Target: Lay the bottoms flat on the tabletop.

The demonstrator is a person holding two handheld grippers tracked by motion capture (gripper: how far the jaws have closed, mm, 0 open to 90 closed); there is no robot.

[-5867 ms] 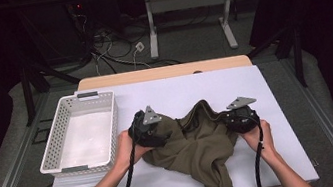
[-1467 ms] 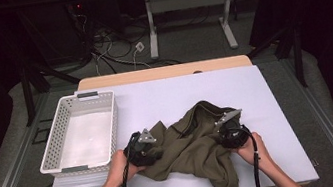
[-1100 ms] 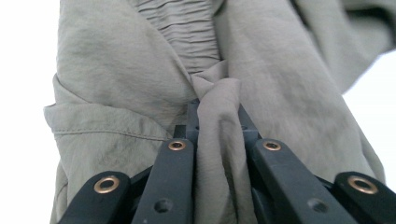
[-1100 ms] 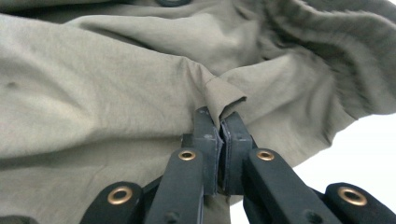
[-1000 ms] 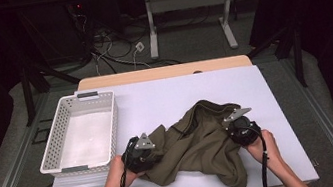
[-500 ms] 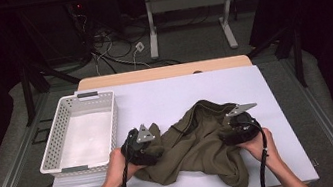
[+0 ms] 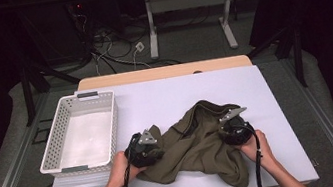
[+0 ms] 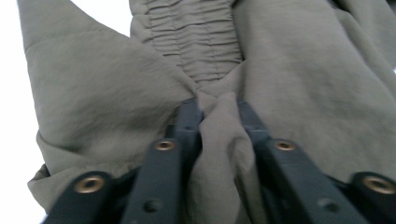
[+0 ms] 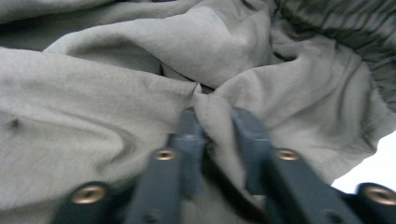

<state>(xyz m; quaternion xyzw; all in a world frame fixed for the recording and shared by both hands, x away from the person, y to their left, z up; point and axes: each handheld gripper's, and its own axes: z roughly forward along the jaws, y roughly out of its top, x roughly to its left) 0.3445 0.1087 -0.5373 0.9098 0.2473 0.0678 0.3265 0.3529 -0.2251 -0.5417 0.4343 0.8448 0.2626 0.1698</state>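
A: What is gripped at the near edge of the table [image 7: 278, 106]?

B: An olive-green garment [image 7: 198, 149] is pinched at two points. A fold of its fabric [image 8: 219, 140] is clamped between the jaws of the left gripper [image 8: 219, 109], which have just been closing onto it. A second fold [image 9: 215, 126] is clamped the same way by the right gripper [image 9: 215, 116], whose jaws have likewise just been closing.

A: Where is the garment located?

B: It is spread, crumpled, on the white tabletop in the near half, right of centre. The left gripper [image 7: 148, 146] is seen at its left edge and the right gripper [image 7: 228, 127] near its right edge. A gathered elastic band [image 8: 191, 42] is visible beyond the left jaws.

A: What is positioned farther away?

B: A white perforated basket [image 7: 109, 128] is placed to the left, apart from the garment. Past the table's far edge, cables [image 7: 116, 45] are seen on the floor.
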